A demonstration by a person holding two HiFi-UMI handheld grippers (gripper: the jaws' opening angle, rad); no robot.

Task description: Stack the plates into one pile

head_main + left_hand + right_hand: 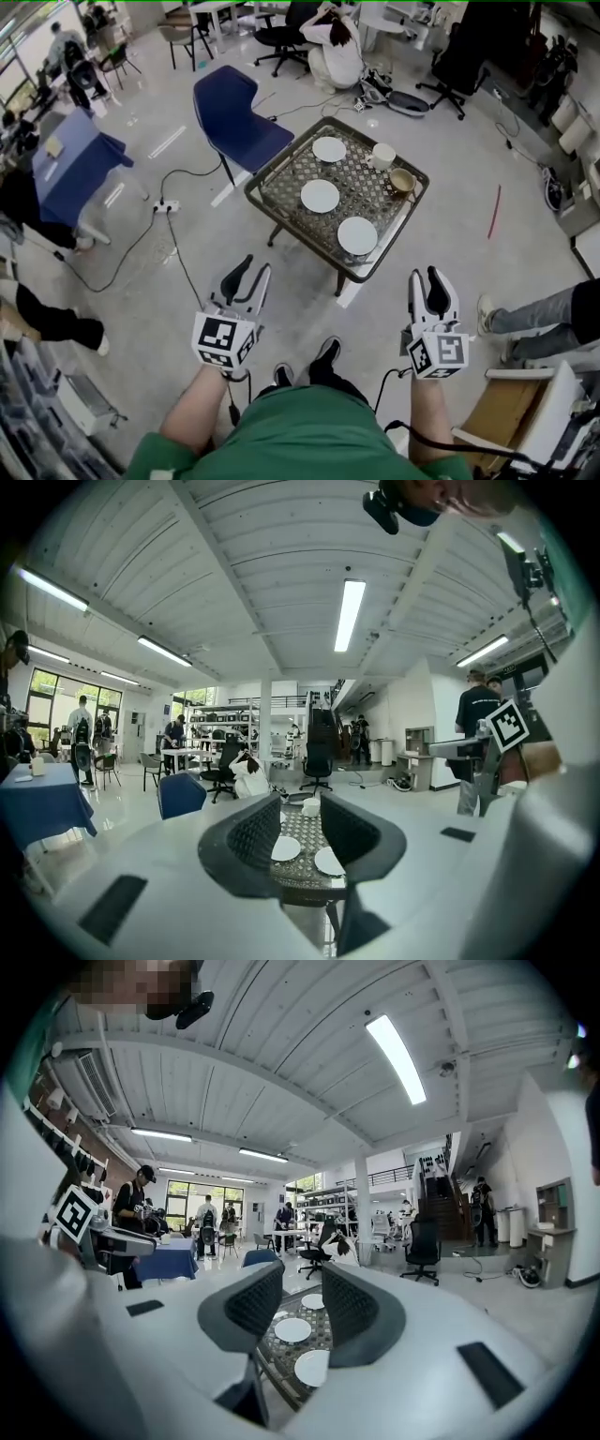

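Observation:
Three white plates lie apart on a low square lattice table (281, 169): a far plate (329, 148), a middle plate (320, 195) and a near plate (357, 235). Both grippers hover over the floor, short of the table's near side. My left gripper (255, 266) is open with nothing between its jaws; in the left gripper view (302, 808) two plates (285, 847) (329, 861) show far off through the gap. My right gripper (427, 275) is open and holds nothing; in the right gripper view (302, 1283) the plates (292, 1329) (311, 1367) show between its jaws.
A white cup (383, 155) and a brown bowl (402, 180) stand at the table's far right corner. A blue chair (234, 117) stands left of the table. A power strip (166, 206) with cables lies on the floor. A person's leg (534, 314) reaches in at right.

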